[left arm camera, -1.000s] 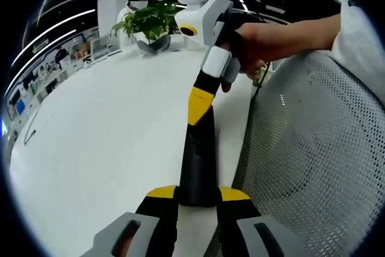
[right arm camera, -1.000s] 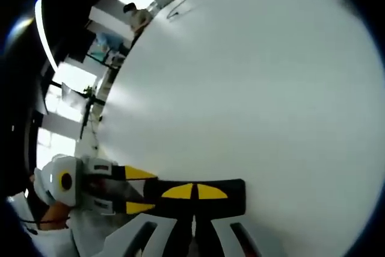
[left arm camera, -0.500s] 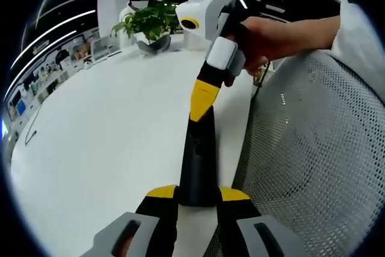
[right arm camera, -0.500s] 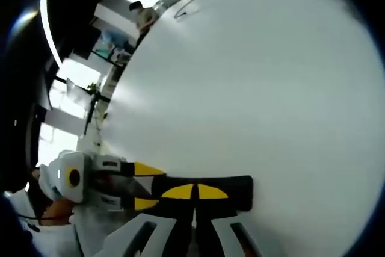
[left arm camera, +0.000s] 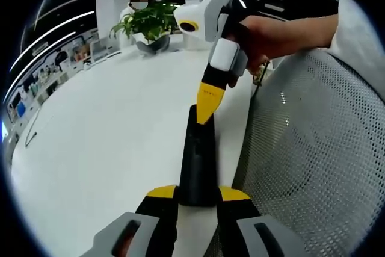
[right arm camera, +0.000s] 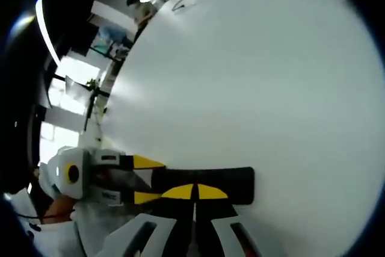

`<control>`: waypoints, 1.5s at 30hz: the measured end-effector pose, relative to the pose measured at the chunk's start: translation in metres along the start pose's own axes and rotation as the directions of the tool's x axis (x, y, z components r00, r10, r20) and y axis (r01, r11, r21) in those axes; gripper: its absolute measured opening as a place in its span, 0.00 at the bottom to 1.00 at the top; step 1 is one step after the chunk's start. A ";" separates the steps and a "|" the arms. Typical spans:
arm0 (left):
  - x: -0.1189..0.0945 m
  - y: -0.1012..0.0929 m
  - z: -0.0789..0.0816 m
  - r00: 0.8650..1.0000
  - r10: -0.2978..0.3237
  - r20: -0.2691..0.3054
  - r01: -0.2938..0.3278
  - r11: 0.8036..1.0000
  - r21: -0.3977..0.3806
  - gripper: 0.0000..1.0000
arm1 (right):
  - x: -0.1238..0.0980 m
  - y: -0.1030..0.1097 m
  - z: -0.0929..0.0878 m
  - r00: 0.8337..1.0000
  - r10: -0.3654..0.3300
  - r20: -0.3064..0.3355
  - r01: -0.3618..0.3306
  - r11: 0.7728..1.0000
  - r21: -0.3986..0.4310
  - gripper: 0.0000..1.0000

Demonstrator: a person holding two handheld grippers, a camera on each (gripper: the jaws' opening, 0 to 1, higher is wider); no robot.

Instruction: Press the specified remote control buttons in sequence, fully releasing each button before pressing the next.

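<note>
two grippers on one remote here. nearest the camera in the left gripper view, the left gripper [left arm camera: 197, 200] has its yellow-tipped fingers pinching the near end of the black remote [left arm camera: 197, 161], holding it out over the white desk [left arm camera: 102, 142] right by the desk's edge. the remote runs away from the camera, and at its far end the right gripper [left arm camera: 207, 105] comes down on it, fingers pressed together into one yellow point that touches the top face. a hand [left arm camera: 264, 34] grips that tool further back, and beside it on the right there's a grey mesh chair [left arm camera: 313, 148].

in the right gripper view you get the same thing from the other side: the right gripper [right arm camera: 194, 192] fingers closed together, tips sitting on the remote [right arm camera: 204, 179], with the left gripper [right arm camera: 141, 179] clamped on its end at the left.

beyond all that, a potted plant [left arm camera: 147, 22] sits at the far side of the desk.

my read: it's mid-press on a button near the remote's far end, can't tell which one since the buttons aren't legible. next move should be lifting the tip fully clear so the button pops back, then shifting along to the next button while the left keeps the remote steady and in frame.
</note>
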State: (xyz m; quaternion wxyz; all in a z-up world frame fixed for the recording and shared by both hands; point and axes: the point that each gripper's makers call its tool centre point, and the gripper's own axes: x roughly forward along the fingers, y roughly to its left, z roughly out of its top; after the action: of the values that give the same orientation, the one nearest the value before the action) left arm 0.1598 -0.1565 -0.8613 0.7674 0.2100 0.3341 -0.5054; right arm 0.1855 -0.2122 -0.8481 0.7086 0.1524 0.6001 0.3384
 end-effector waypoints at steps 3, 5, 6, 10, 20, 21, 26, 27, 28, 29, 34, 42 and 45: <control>0.000 0.000 0.000 1.000 0.000 0.000 0.000 1.000 0.000 0.24 | 0.001 -0.002 -0.001 1.000 -0.010 -0.006 0.010 1.000 -0.001 0.00; 0.000 0.000 0.000 1.000 0.000 0.000 0.000 1.000 0.000 0.24 | 0.001 -0.003 -0.001 1.000 -0.010 -0.008 0.010 1.000 -0.004 0.00; 0.000 0.000 0.000 1.000 0.000 0.000 0.000 1.000 0.000 0.24 | 0.001 -0.003 -0.001 1.000 -0.011 -0.006 0.011 1.000 -0.002 0.00; 0.000 0.000 0.000 1.000 -0.001 0.000 0.001 1.000 0.000 0.24 | 0.001 -0.003 -0.001 1.000 -0.010 -0.006 0.010 1.000 -0.001 0.00; 0.000 0.000 0.000 1.000 -0.001 0.002 0.001 1.000 -0.004 0.24 | 0.001 -0.006 -0.001 1.000 0.026 0.008 -0.027 0.994 0.102 0.00; 0.000 0.000 0.000 1.000 -0.002 0.003 0.002 1.000 0.000 0.24 | 0.002 -0.006 -0.001 1.000 0.026 0.009 -0.027 0.994 0.109 0.00; 0.000 -0.001 0.000 1.000 -0.004 0.001 0.004 1.000 0.002 0.24 | 0.002 -0.007 -0.001 1.000 0.025 0.000 -0.025 0.989 0.148 0.00; 0.000 -0.001 0.000 1.000 -0.003 0.000 0.003 1.000 0.001 0.24 | 0.002 -0.006 0.000 1.000 0.025 0.010 -0.026 0.988 0.152 0.00; 0.000 -0.001 0.000 1.000 -0.002 0.000 0.002 1.000 0.000 0.24 | 0.001 -0.005 -0.001 0.999 0.031 0.013 -0.032 0.991 0.131 0.00; 0.000 -0.001 0.000 1.000 -0.001 -0.001 0.001 1.000 0.001 0.24 | 0.000 -0.004 -0.001 0.999 0.037 0.016 -0.039 0.991 0.129 0.00; 0.000 0.000 0.000 1.000 0.006 -0.004 -0.006 1.000 -0.007 0.24 | 0.001 -0.003 -0.001 0.999 0.032 0.004 -0.033 0.992 0.122 0.00; 0.000 0.000 0.000 1.000 0.004 -0.008 -0.004 1.000 -0.004 0.24 | -0.013 -0.003 0.005 0.999 0.007 0.034 -0.011 0.993 0.122 0.00; 0.001 0.000 0.000 1.000 0.006 -0.013 -0.006 1.000 -0.002 0.24 | -0.014 -0.009 0.001 1.000 -0.018 0.021 0.015 0.991 0.135 0.00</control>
State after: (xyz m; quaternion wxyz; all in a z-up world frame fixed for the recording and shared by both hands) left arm 0.1601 -0.1569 -0.8618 0.7669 0.2135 0.3388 -0.5015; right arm 0.1886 -0.2275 -0.8429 0.7060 0.1987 0.6151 0.2893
